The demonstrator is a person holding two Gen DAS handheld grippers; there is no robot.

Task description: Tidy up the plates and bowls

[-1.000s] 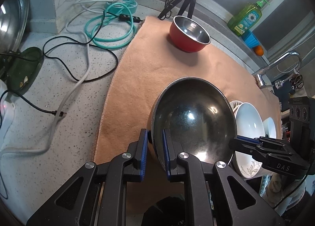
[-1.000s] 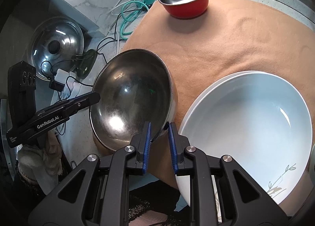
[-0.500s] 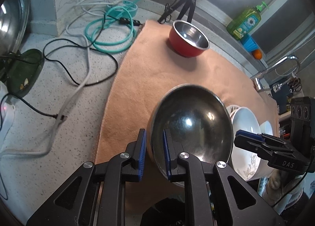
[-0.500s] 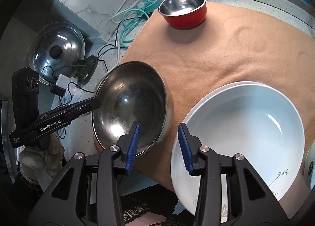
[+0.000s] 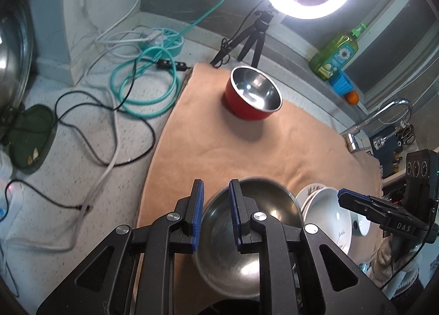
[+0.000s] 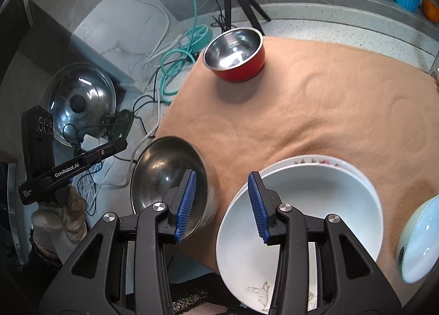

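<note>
My left gripper [image 5: 215,214] hangs over the near left rim of the steel bowl [image 5: 252,232], and its jaws are easing apart: the rim sits in the gap between the blue pads [image 5: 198,213], but they aren't pressing on it. The bowl rests on the tan cloth [image 5: 247,150] at its near left corner. My right gripper [image 6: 219,205] is wide open with nothing between its pads, just bare cloth showing through the gap; the steel bowl lies to its left and the white plates [image 6: 315,205] lie to its right. Those plates are stacked, a patterned rim peeking out from under the plain top one, and they sit just beside the steel bowl. A pale blue bowl [image 6: 419,235] sits at the near right edge. Far across the cloth stands the red bowl [image 5: 251,95] with its shiny steel inside, well apart from everything else. Cables [image 5: 115,112] sprawl over the speckled counter [image 5: 82,166] on the left.
</note>
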